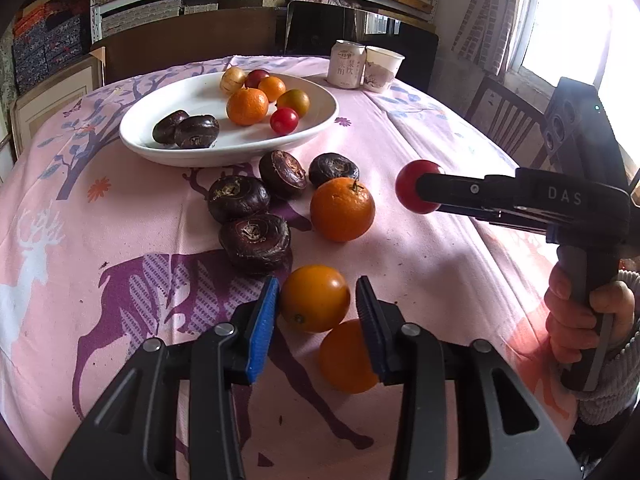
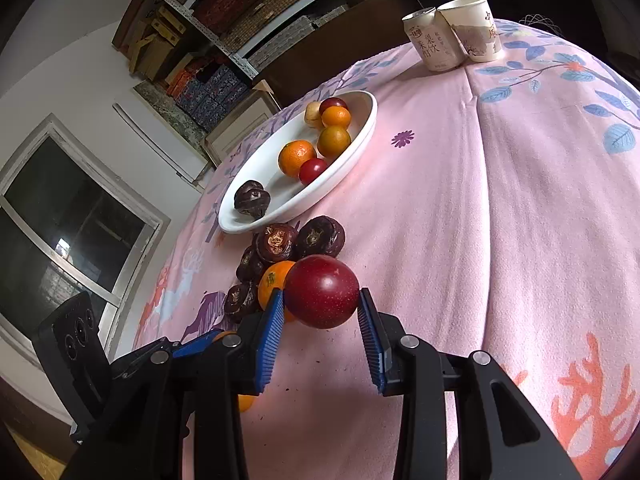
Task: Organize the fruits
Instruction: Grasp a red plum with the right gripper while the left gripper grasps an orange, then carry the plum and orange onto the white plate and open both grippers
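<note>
The left gripper (image 1: pixel 316 300), at the bottom centre of its own view, has its blue pads pressed on a small smooth orange-yellow fruit (image 1: pixel 314 298); another orange fruit (image 1: pixel 346 356) lies on the counter (image 1: pixel 420 264) just below it. The right gripper (image 2: pixel 320 300) is clamped on a red plum (image 2: pixel 322 291), which appears in the left view at centre right, held clear of the cloth.

The white plate (image 1: pixel 200 148) sits in the upper left of the left view and already carries several fruits. Four dark water chestnuts (image 1: pixel 256 242) and a mandarin (image 1: pixel 342 209) lie loose between the plate and the grippers.

Both held fruits look light, round and glossy, so they could likely roll or slip out if pinched off-centre; a hold across the widest part seems safest. The plum probably bruises under hard squeezing. The chestnuts look firm and flattish, best gripped across their sides.
</note>
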Motion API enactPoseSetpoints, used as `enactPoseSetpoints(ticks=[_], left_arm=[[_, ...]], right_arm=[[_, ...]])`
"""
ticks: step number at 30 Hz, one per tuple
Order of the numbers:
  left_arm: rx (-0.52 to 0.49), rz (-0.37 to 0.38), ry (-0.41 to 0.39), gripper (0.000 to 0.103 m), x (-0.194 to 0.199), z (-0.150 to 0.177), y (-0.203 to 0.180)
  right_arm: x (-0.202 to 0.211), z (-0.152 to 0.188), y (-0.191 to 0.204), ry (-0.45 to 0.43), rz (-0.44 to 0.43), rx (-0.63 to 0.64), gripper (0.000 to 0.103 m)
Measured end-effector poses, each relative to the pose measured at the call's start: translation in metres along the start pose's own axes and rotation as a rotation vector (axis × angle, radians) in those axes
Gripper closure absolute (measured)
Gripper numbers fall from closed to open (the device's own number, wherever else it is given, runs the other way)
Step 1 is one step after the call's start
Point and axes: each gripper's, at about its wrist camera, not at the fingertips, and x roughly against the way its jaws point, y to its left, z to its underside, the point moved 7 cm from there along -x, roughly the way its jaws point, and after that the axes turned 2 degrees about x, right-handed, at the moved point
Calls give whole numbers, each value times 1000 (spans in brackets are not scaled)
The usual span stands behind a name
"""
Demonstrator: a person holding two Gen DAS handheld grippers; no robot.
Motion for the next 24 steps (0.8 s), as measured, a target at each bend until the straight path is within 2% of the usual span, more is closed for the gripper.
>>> enactPoseSetpoints(ticks=[4,12,17,21,24], left_arm=[[4,11,-10,68,5,1,-2],[35,-4,-104,68,28,-22,13],[62,-56,-114,68,27,-59,42],[95,-99,-124,68,18,-103,70],[129,-124,-139,68,6,-138,90]], right_arm=[[0,0,0,0,0,1,65],[6,-3,1,-23,-11,6,65],[5,-15,16,-14,11,78,65],[-7,-48,36,-6,48,166,65],[-25,-73,54,0,45,208,65]])
